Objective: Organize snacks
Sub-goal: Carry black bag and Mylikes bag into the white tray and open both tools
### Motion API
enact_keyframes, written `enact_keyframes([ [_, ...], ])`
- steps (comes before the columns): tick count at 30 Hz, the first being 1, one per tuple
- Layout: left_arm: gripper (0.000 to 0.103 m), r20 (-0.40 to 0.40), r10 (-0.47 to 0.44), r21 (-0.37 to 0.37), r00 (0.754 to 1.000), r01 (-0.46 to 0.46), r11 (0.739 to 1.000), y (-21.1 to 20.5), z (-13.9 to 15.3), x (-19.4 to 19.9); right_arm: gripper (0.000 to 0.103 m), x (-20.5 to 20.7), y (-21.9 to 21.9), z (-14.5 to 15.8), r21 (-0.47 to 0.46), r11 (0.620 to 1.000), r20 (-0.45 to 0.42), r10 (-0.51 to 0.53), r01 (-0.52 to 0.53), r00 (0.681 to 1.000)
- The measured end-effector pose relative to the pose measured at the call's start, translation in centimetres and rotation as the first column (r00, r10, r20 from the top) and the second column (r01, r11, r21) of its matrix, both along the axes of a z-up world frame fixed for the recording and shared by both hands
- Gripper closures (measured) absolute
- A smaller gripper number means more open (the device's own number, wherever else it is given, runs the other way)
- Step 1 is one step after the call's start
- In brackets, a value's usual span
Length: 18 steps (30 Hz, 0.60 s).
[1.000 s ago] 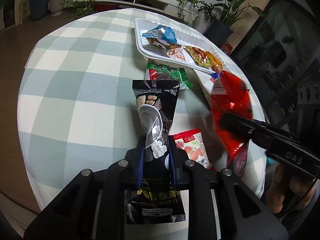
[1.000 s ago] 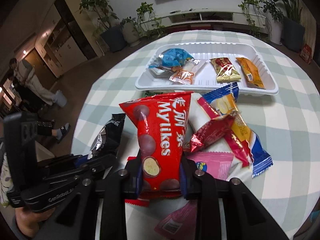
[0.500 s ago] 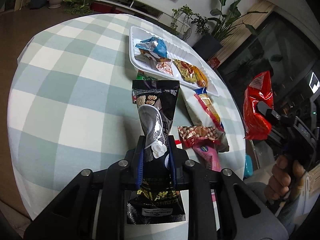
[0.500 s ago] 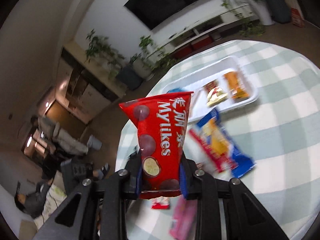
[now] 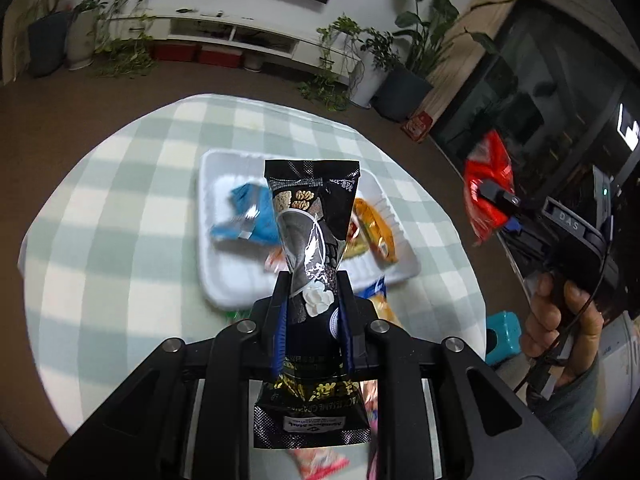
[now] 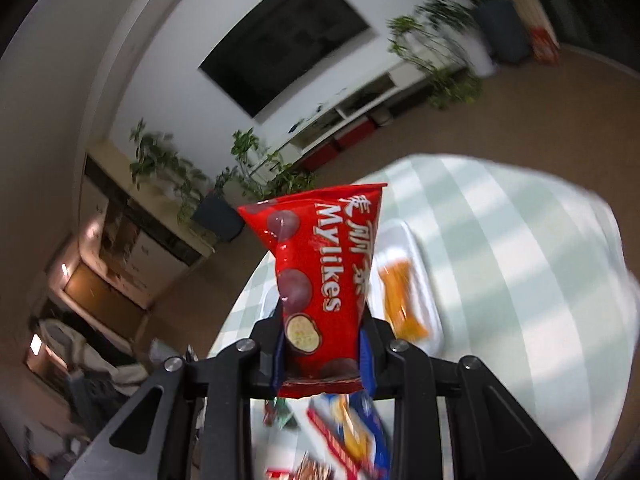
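Step in hand, by judgement: carrying two picked packets toward the tray; neither is placed yet.

Left hand-held gripper [image 5: 311, 316]: clenched on the black nut packet [image 5: 311, 232], gripped at its waist, top seal pointing away from the camera. Pose: raised well above the surface [image 5: 120, 200], looking down on it, with the packet hanging over the white tray [image 5: 216, 280]. The tray already holds a blue packet [image 5: 248, 216] at its left and an orange packet [image 5: 376, 228] at its right.

Right hand-held gripper [image 6: 322, 354]: clenched on the red Mylikes packet [image 6: 320, 276], held upright. Pose: lifted high to the right of the surface, tilted toward the far room; the person's hand [image 5: 556, 320] grips its handle.

Loose packets [image 6: 352, 420]: on the near surface, blurred.

Next move, by judgement: lower the left packet into bare tray floor between blue and orange, release, then bring the red one down beside it.
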<state>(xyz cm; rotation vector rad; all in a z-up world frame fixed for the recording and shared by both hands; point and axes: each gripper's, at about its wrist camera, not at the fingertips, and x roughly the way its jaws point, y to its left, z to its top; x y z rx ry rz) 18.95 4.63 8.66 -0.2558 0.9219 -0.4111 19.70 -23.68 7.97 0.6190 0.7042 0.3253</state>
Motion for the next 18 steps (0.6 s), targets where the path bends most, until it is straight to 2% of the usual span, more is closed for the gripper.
enact_keyframes([
  [3, 0.084, -0.024, -0.008, 0.02, 1.0, 0.009, 1.0, -2.3, -0.2, 3.7, 0.072, 3.7, 1.9, 0.5, -0.077, 0.996, 0.004, 0.033, -0.032, 0.999],
  [5, 0.084, -0.043, -0.013, 0.051, 0.999, 0.015, 0.999, -3.7, -0.8, 5.8, 0.072, 5.5, 3.4, -0.3, -0.141, 0.988, -0.008, 0.058, -0.058, 0.998],
  [8, 0.084, -0.076, -0.021, 0.105, 0.997, 0.029, 0.994, -6.0, -2.6, 8.4, 0.072, 6.4, 4.9, -3.2, -0.199, 0.975, -0.033, 0.092, -0.096, 0.995],
  [10, 0.084, -0.103, -0.015, 0.108, 0.995, 0.026, 0.994, -6.8, -4.2, 9.7, 0.072, 7.6, 5.6, -5.9, -0.264, 0.955, -0.113, 0.108, -0.135, 0.988],
  [13, 0.084, -0.129, 0.008, 0.115, 0.992, 0.007, 0.993, -7.5, -6.7, 11.4, 0.072, 8.6, 5.4, -7.9, -0.301, 0.94, -0.164, 0.118, -0.163, 0.979],
  [18, 0.084, -0.129, -0.007, 0.2, 0.992, 0.033, 0.979, -9.7, -8.9, 12.5, 0.072, 8.7, 5.5, -7.7, -0.329, 0.927, -0.156, 0.134, -0.179, 0.979],
])
